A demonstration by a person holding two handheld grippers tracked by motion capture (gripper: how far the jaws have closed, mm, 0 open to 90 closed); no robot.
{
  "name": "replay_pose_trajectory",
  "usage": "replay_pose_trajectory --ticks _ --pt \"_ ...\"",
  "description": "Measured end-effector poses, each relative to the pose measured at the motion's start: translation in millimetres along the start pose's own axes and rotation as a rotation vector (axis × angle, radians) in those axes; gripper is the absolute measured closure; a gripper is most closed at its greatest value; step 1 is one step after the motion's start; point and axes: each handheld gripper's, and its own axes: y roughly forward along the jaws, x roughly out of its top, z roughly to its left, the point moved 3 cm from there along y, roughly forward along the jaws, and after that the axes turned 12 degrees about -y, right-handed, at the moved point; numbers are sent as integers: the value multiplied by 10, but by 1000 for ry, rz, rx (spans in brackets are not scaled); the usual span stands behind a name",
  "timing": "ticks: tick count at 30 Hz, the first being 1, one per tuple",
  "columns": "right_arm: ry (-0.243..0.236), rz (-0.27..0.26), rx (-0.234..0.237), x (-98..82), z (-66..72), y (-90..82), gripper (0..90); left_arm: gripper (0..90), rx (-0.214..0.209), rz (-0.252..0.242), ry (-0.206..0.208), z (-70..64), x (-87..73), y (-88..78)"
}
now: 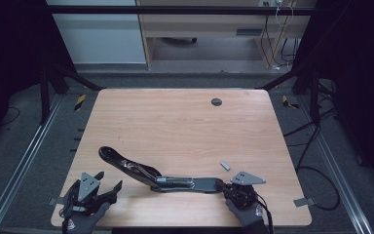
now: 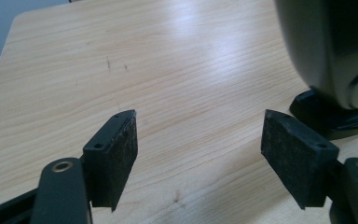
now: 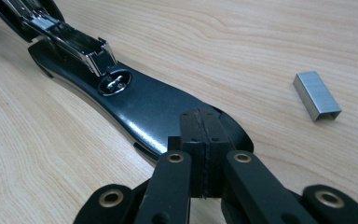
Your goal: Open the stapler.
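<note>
A black stapler (image 1: 175, 183) lies swung open near the table's front edge. Its base (image 3: 144, 105) is flat on the wood, and its magazine arm (image 3: 70, 39) and cover rise toward the left. My right gripper (image 3: 200, 121) is shut, pads pressed together with nothing between them, its tips resting on the near end of the base. In the high view the right gripper (image 1: 224, 186) sits at the base's right end. My left gripper (image 2: 198, 135) is open over bare wood at the front left (image 1: 109, 180), with the stapler's raised black cover (image 2: 335, 56) just to its right.
A small strip of staples (image 1: 225, 165) lies on the wooden table (image 1: 185, 126) just right of the stapler base, also seen as the staple strip (image 3: 317, 95) in the right gripper view. A round cable hole (image 1: 216, 102) is at the back.
</note>
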Motion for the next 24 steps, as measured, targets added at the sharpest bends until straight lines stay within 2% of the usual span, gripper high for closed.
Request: replay_pose_trajectory --ticks 5,11,17,24 --pt "-8 -19 -5 51 -27 -51 874 282 13 -5 -5 27 -28 29" --pt "-11 -28 -28 125 -137 -146 829 290 16 8 -22 53 -57 54" --pt "-10 -10 -60 208 -297 -251 778 290 23 8 -34 95 -68 68" --pt "-24 22 -96 348 -448 -259 725 287 20 10 -46 118 -77 82"
